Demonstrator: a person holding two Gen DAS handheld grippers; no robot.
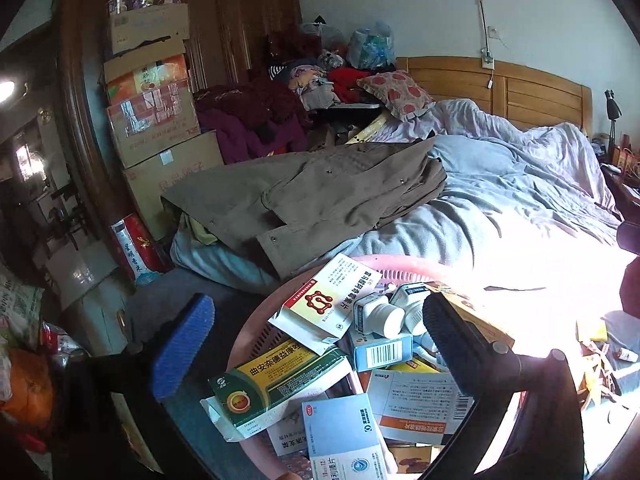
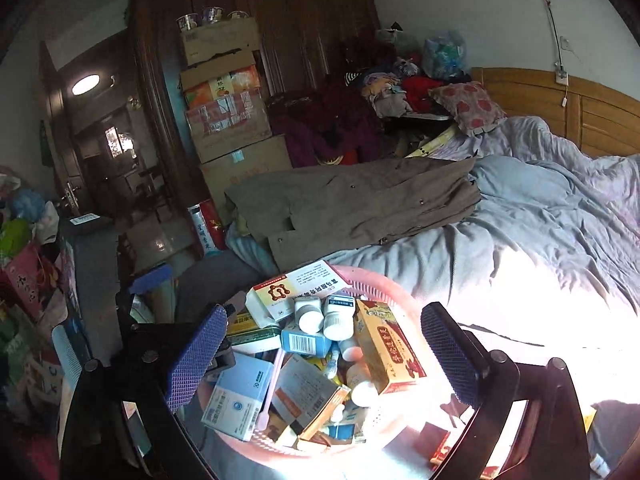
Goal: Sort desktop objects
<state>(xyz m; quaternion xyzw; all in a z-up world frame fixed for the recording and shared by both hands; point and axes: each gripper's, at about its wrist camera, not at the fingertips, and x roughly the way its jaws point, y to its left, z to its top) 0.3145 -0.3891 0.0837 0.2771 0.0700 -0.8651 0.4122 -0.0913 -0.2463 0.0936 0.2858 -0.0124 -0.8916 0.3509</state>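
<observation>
A round pink basket [image 1: 256, 320] [image 2: 380, 284] rests on the bed, heaped with medicine boxes and bottles. On top lie a white and yellow box with a red emblem [image 1: 324, 300] [image 2: 288, 290], two white bottles [image 1: 384, 312] [image 2: 324, 316], a green and yellow box [image 1: 272, 380] and a light blue box [image 1: 340, 436] [image 2: 236, 400]. A yellow and red box [image 2: 384, 344] leans at the right. My left gripper [image 1: 312, 352] hangs open over the basket, nothing between its fingers. My right gripper [image 2: 324, 360] is also open above the pile, holding nothing.
A brown jacket [image 1: 320, 192] [image 2: 360, 204] lies on the grey quilt [image 1: 500, 200] behind the basket. Stacked cardboard boxes [image 1: 156, 120] [image 2: 228, 112] stand against a dark wardrobe at the left. Clothes pile up at the bed's far side. Strong sunlight washes out the right.
</observation>
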